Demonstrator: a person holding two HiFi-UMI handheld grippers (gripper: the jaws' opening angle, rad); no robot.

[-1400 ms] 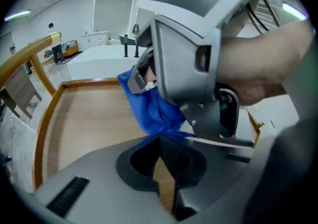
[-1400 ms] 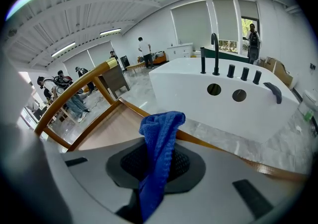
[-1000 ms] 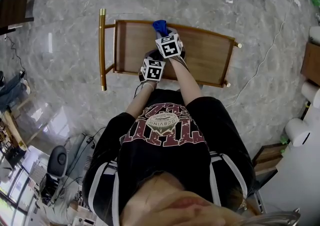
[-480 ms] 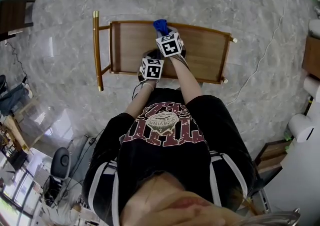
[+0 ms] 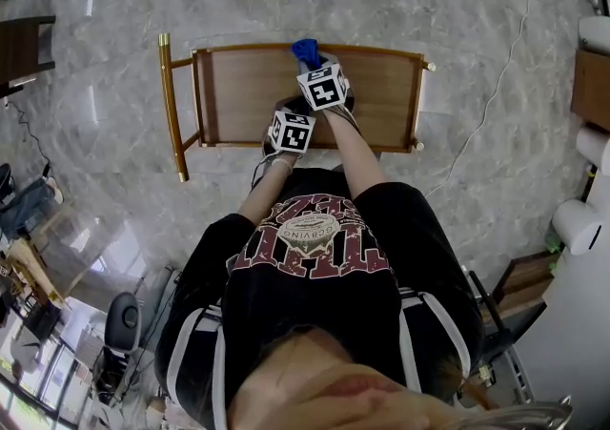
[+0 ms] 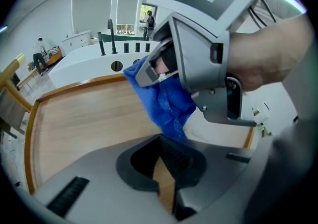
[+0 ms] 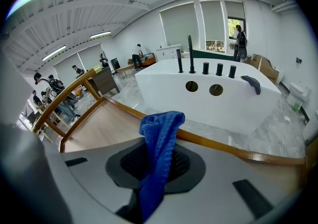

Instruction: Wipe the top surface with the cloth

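head view shows the right gripper (image 5: 307,63) clamped on a bunched blue cloth (image 5: 304,46) at the far edge of the wooden top (image 5: 238,94), the left gripper (image 6: 162,162) closed on nothing just beside it; most of the wiping seems left to do.

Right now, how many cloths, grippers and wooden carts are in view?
Blue cloth: 1
Grippers: 2, the left gripper and the right gripper
Wooden cart: 1
Total: 4
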